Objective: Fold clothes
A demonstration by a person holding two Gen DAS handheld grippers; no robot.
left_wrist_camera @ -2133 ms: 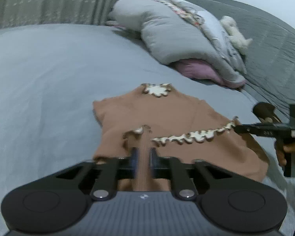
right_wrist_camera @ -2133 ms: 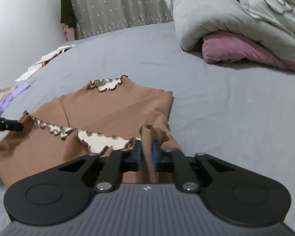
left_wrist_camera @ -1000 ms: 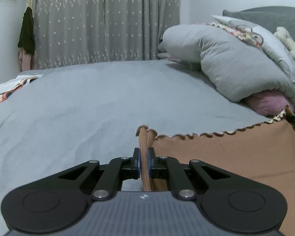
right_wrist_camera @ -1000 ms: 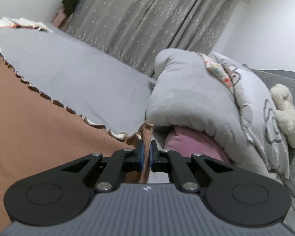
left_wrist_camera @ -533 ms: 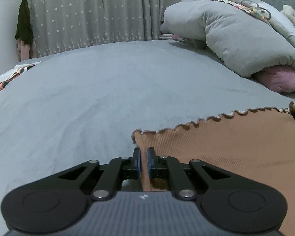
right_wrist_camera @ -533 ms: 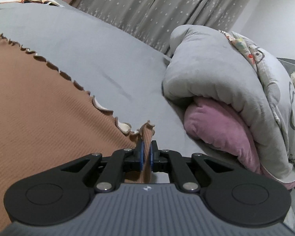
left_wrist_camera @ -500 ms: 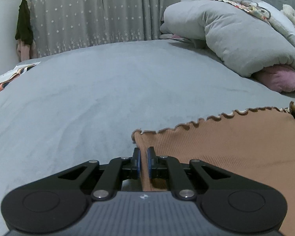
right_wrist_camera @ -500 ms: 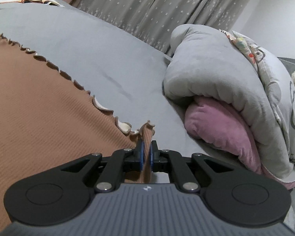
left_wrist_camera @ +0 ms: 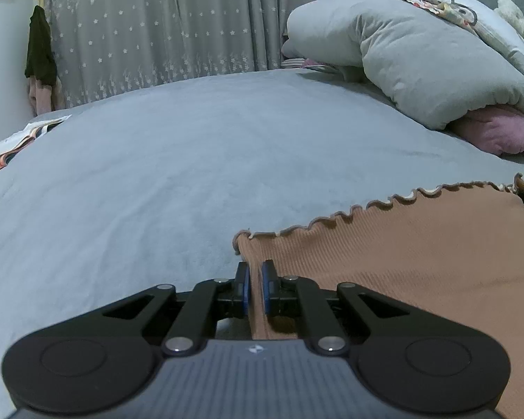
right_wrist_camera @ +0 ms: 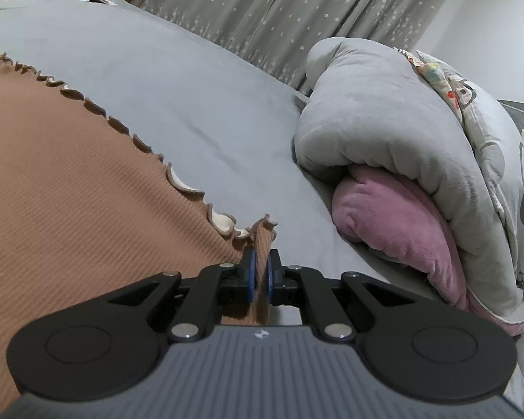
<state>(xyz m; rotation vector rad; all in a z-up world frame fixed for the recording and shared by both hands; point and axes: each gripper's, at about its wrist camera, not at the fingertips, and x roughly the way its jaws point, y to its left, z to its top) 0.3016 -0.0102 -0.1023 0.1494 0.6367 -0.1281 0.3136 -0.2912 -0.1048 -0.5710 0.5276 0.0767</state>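
1. My L gripper [left_wrist_camera: 254, 279] is pinched tight on the left corner of the top [left_wrist_camera: 401, 251], right by the wavy hem [left_wrist_camera: 384, 206].
2. The top is brown w/ ribs. It is spread betw. my two grippers, low over the bed [left_wrist_camera: 157, 174]. I can't tell how much of it lies on the bed.
3. My R gripper [right_wrist_camera: 260, 272] is pinched tight on the other corner, next to the frilly edge [right_wrist_camera: 139, 143].
4. Far right sit a gray quilt [right_wrist_camera: 384, 122] and a pink blanket [right_wrist_camera: 384, 216], near the R corner but not touching.
5. I think I am laying this hem edge down to make a fold. To do it well:
   - Keep both pinches tight so no corner slips.
   - Keep both corners level, same height, so the hem stays straight.
   - Pull a bit apart, L vs R, so the cloth has no sag or wrinkles.
   - Go down slow & flat.
   - Stay away from the quilt.
   - Let go only when the cloth rests on the bed.
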